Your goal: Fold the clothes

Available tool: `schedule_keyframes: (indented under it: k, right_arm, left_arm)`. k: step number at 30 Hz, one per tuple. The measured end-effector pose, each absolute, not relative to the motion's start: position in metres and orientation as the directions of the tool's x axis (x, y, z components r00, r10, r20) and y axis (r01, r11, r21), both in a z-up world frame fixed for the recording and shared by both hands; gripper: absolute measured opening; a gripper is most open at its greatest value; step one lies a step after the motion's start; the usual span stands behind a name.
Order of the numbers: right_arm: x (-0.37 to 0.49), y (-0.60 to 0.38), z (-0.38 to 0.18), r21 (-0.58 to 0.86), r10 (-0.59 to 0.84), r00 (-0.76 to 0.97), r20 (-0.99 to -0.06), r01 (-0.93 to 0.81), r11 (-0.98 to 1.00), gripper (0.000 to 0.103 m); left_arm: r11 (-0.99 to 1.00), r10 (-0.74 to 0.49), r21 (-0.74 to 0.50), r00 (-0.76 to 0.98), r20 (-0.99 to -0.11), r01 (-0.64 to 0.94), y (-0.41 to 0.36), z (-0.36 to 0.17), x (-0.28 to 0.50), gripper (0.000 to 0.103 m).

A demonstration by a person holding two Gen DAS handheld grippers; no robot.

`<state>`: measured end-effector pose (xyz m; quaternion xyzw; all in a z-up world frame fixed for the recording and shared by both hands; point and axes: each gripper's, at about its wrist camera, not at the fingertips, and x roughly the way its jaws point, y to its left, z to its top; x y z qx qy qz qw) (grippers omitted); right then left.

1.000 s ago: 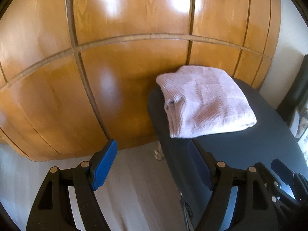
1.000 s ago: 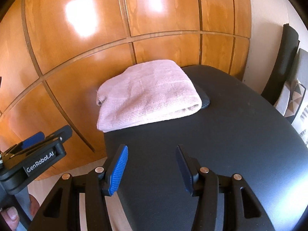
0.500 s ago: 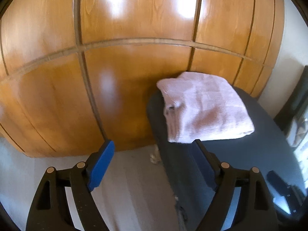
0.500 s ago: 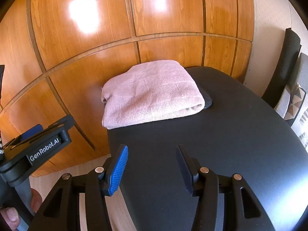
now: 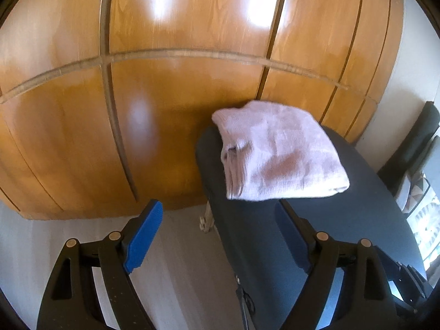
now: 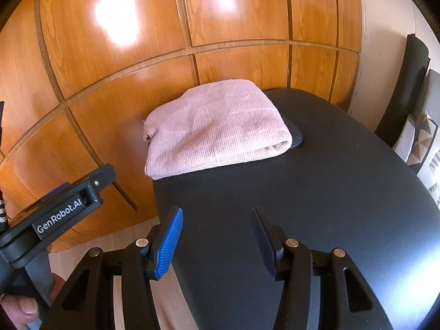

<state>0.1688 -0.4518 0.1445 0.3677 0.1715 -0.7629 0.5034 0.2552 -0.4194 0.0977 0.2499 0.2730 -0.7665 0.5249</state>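
Both grippers gape empty: left gripper (image 5: 220,233) has just widened, right gripper (image 6: 217,239) unchanged, folded cloth (image 6: 214,129) untouched.

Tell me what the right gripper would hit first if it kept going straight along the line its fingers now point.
Most likely the bare black table: the right gripper, open and empty, angles down at it. The folded pink cloth lies farther on and slightly left, though depth is hard to judge.

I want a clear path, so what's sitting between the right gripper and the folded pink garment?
Nothing: in the right wrist view only bare black table separates the right gripper from the folded pink garment.
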Motion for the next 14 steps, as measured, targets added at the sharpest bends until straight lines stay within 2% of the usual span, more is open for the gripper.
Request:
schedule_keyframes:
  k: [6,14]
  right_arm:
    - [0.168,-0.450,0.144,0.114,-0.641,-0.222,-0.735,0.891,-0.440,0.053]
    - [0.166,-0.450,0.142,0.117,-0.639,-0.217,-0.738,0.891,-0.438,0.053]
  left_arm:
    - [-0.302,-0.678,-0.149,-0.323,-0.661,0.941,-0.419,0.100,0.255,0.086]
    - [-0.293,-0.616,-0.145,-0.303,-0.727,0.945,-0.426,0.089,0.250,0.086]
